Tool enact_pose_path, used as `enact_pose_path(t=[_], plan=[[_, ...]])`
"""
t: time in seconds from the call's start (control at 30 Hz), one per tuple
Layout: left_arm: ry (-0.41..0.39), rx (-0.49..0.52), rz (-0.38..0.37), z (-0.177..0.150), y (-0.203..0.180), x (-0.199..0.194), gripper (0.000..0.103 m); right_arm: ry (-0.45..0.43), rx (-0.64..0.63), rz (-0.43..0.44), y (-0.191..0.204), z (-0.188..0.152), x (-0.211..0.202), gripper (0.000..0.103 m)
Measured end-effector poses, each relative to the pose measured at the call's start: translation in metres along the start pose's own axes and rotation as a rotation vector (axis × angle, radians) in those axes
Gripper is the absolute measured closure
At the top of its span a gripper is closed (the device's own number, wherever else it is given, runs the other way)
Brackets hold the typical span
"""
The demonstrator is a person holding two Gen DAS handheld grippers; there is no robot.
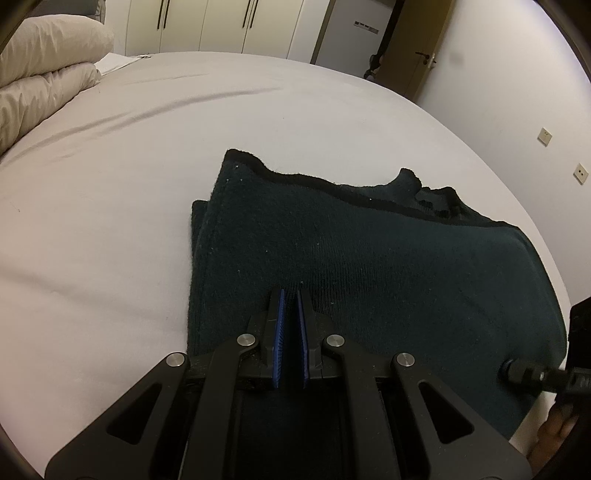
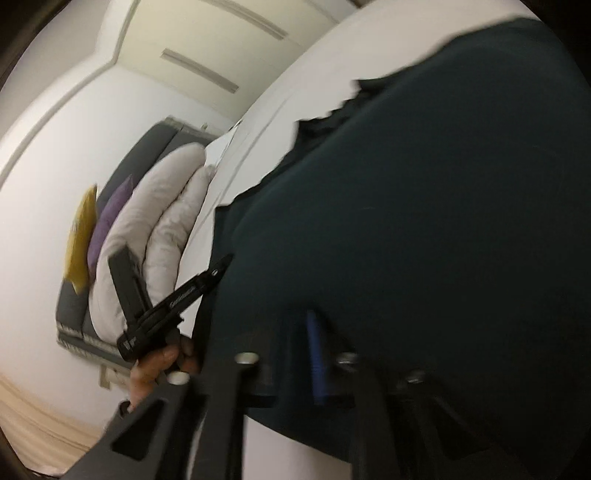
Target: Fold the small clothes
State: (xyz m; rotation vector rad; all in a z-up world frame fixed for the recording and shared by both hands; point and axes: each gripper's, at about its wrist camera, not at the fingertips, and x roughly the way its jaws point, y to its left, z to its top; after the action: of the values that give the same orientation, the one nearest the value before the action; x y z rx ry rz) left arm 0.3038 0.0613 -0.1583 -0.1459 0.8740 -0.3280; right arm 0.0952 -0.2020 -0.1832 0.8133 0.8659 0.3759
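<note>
A dark teal knitted garment point(image 1: 369, 266) with a black-trimmed far edge lies folded in layers on the white bed sheet point(image 1: 147, 166), toward the bed's right side in the left wrist view. The left tongs point(image 1: 290, 295) sit over the near part of the cloth, their blue-padded fingers point(image 1: 279, 332) drawn narrow with only a thin slit between them, and the tips press down into the knit. Whether a pinch of fabric is caught in that slit cannot be told. The garment spreads ahead of and to both sides of these tongs, and reaches furthest to the right.

In the right wrist view, which is tilted and blurred, the same dark teal cloth point(image 2: 443, 221) fills most of the frame and drapes right over the right tongs point(image 2: 317, 332). One blue pad point(image 2: 316, 354) shows with fabric against it, and the other finger is hidden by the cloth, so the opening cannot be read. To the left there, a hand point(image 2: 162, 365) grips the black handle of the other tool point(image 2: 173, 299).

A cream folded duvet point(image 1: 40, 85) is piled at the far left of the bed. Beyond the bed stand white wardrobe doors point(image 1: 221, 26), and by the headboard lie a purple cushion point(image 2: 110, 218) and a mustard yellow cushion point(image 2: 79, 236).
</note>
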Motion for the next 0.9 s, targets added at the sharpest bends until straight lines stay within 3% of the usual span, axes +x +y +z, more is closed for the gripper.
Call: enact_pose_path(t=[0.13, 0.33, 0.4, 0.47, 0.53, 0.57, 0.6, 0.9], plan=[[-0.005, -0.001, -0.001, -0.001, 0.001, 0.000, 0.096, -0.105, 0.092, -0.030, -0.033, 0.000, -0.048, 0.103], [-0.008, 0.000, -0.001, -0.002, 0.001, 0.000, 0.096, -0.351, 0.308, -0.074, -0.098, -0.017, -0.146, 0.103], [-0.008, -0.002, -0.003, -0.002, 0.002, 0.001, 0.096, -0.398, 0.305, -0.145, -0.097, -0.020, -0.163, 0.103], [-0.009, -0.002, -0.004, -0.002, 0.002, 0.001, 0.096, -0.432, 0.294, -0.169, -0.090, -0.023, -0.176, 0.093], [-0.009, -0.001, -0.002, -0.002, 0.002, 0.001, 0.096, -0.468, 0.280, -0.186, -0.077, -0.023, -0.184, 0.064], [-0.008, -0.002, -0.002, -0.002, 0.002, 0.001, 0.096, -0.480, 0.262, -0.198, -0.069, -0.022, -0.185, 0.054], [-0.006, -0.003, -0.002, -0.002, 0.002, 0.001, 0.096, -0.482, 0.243, -0.201, -0.061, -0.021, -0.185, 0.051], [0.008, -0.059, 0.045, -0.024, 0.006, -0.042, 0.095, -0.396, 0.125, -0.141, -0.014, -0.035, -0.172, 0.047]])
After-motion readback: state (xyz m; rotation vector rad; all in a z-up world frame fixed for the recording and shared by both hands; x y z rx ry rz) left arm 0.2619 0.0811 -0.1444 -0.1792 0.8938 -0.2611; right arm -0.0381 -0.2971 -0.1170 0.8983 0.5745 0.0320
